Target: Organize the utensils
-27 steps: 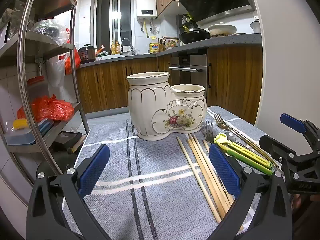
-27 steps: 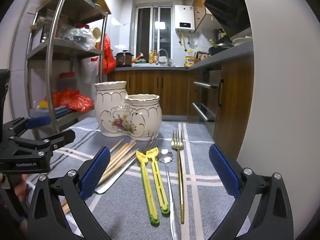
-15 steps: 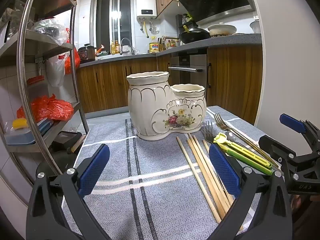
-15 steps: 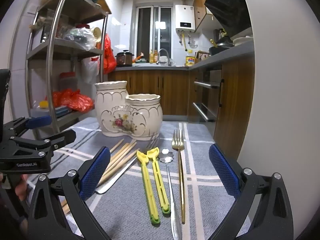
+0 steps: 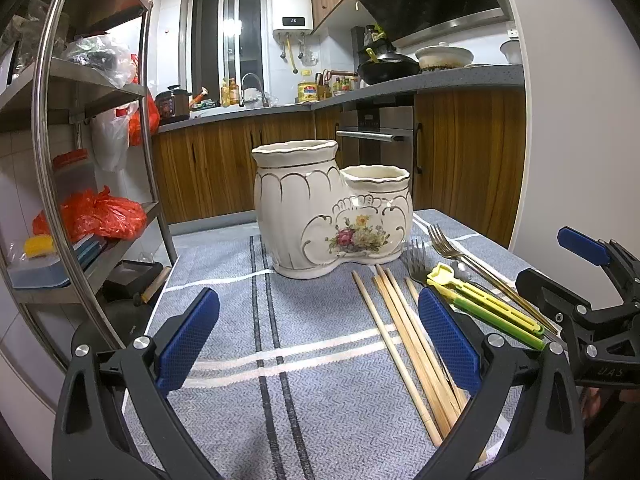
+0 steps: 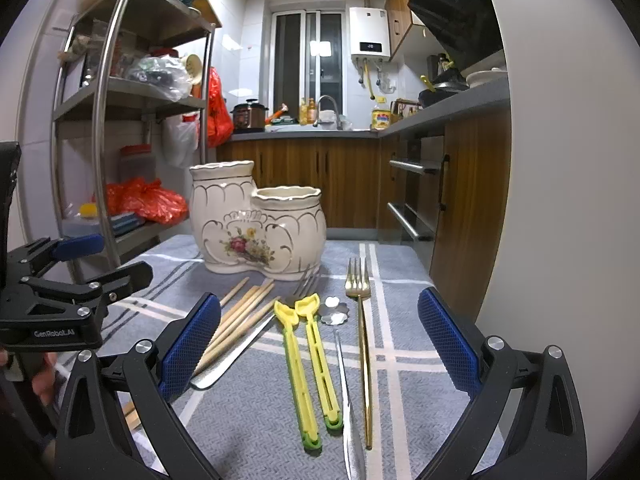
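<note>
A cream ceramic double utensil holder with a flower print stands on the grey striped tablecloth; it also shows in the right wrist view. In front of it lie several wooden chopsticks, a silver fork, two yellow-green plastic utensils, a silver flower-headed utensil and a gold fork. My left gripper is open and empty above the cloth, left of the chopsticks. My right gripper is open and empty above the utensils.
A metal shelf rack with red bags stands close on the left. A white wall is on the right. Kitchen cabinets and an oven lie behind the table.
</note>
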